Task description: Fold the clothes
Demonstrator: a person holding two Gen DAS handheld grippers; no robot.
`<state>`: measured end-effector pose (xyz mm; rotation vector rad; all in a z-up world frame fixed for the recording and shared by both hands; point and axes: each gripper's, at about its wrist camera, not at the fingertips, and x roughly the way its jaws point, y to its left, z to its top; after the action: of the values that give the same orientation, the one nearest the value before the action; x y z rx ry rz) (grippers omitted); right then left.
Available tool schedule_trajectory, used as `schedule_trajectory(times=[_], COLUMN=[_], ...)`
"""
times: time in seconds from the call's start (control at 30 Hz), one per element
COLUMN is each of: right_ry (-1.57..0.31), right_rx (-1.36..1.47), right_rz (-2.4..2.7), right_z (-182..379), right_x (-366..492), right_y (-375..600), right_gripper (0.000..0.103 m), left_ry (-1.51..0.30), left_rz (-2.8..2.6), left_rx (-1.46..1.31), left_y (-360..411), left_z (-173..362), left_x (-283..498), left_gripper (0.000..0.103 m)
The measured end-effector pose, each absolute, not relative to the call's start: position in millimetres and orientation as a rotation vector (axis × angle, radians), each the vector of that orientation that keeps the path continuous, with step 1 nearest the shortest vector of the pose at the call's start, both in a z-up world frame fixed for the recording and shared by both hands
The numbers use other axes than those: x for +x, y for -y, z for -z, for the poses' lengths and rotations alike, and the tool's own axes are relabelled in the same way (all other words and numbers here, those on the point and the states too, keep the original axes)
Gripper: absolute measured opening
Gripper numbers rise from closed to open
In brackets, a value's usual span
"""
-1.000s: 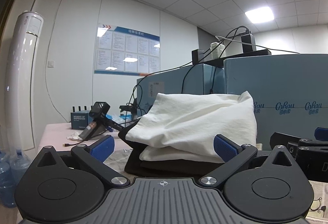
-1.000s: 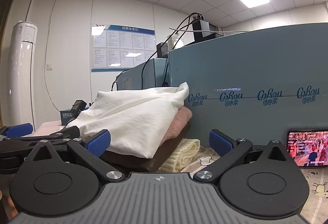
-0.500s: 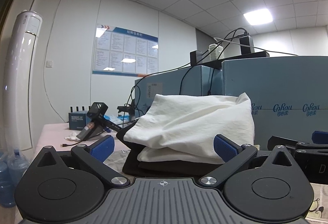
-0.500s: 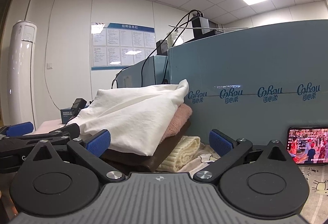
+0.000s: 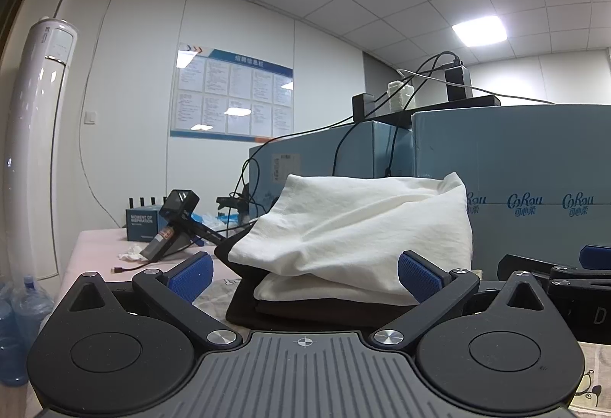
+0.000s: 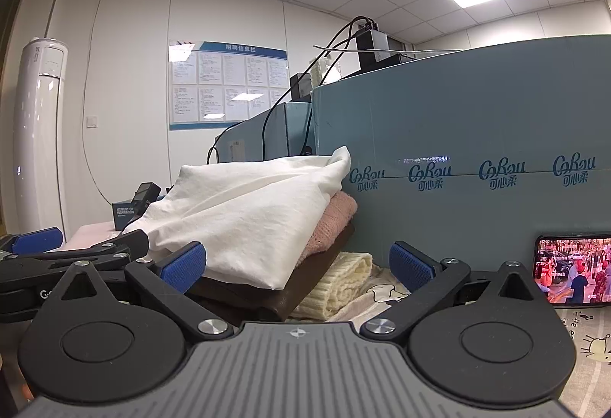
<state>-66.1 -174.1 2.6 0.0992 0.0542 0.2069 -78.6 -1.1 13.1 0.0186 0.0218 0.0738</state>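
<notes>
Clothes (image 5: 355, 227) sit stacked dead ahead of both tools, left (image 5: 305, 274) and right (image 6: 298, 263), each spread wide and empty, barely shifted from a second ago, so folding looks paused or finished.

Left gripper (image 5: 303, 274): black linkage arms, blue ribbed pads (image 5: 414, 274), silver pivot screws.
Right gripper (image 6: 298, 267): same build; blue pads (image 6: 408, 265), two round black discs beside grey ribbed centre plate bearing crosshair mark.
</notes>
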Motion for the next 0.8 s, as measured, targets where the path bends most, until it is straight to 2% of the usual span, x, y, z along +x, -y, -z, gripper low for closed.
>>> schedule_trajectory(times=[0.8], right_ry=[-0.056], right_rx=[0.103], right_rz=[-0.208], right_z=[-2.6], right_x=[-67.4], right_y=[175.4], right_gripper=[0.103], left_ry=[-0.004], left_rz=[-0.081], left_rx=[0.028], left_y=[2.3], left_z=[-13.1], left_x=[-81.5], left_gripper=[0.103])
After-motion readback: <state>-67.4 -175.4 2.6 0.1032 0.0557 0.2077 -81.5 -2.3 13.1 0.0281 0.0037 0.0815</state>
